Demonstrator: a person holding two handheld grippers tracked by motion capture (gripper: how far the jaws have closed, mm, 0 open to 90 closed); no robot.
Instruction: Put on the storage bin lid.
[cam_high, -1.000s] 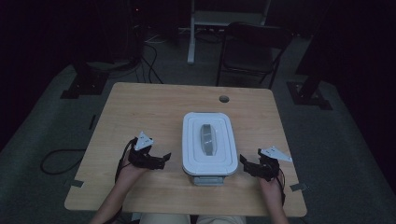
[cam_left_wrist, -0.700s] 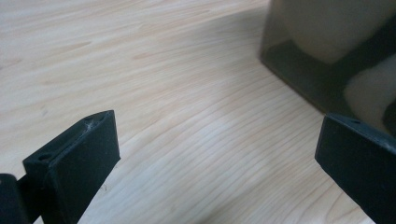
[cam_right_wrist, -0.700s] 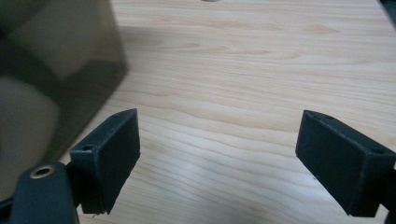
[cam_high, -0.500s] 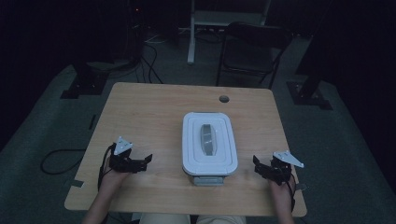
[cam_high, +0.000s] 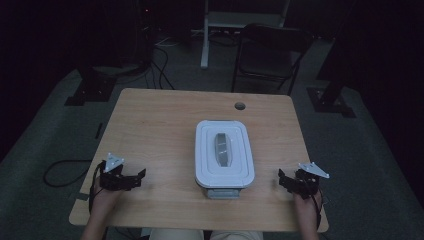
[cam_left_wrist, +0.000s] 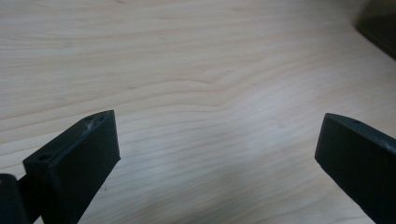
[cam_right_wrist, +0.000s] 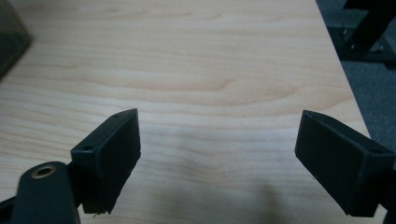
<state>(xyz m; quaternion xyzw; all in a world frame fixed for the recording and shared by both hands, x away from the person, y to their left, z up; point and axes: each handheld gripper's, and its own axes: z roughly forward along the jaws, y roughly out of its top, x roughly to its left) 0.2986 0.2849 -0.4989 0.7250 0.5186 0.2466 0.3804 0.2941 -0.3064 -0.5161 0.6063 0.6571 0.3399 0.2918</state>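
Table (cam_high: 165, 125): grippers (cam_high: 141, 175) flanking container (cam_high: 223, 155).

White lidded container (cam_high: 224, 152) sits mid-table (cam_high: 160, 120), grey handle on top. Left gripper (cam_high: 138, 176) rests near the front left edge and right gripper (cam_high: 283, 179) near the front right, both well apart from the container, jaws pointing inward toward it.

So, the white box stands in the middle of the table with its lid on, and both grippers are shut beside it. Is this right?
Not quite. The white box has its lid on, but the left gripper and the right gripper are open: each gripper view shows its jaws wide apart over bare table.
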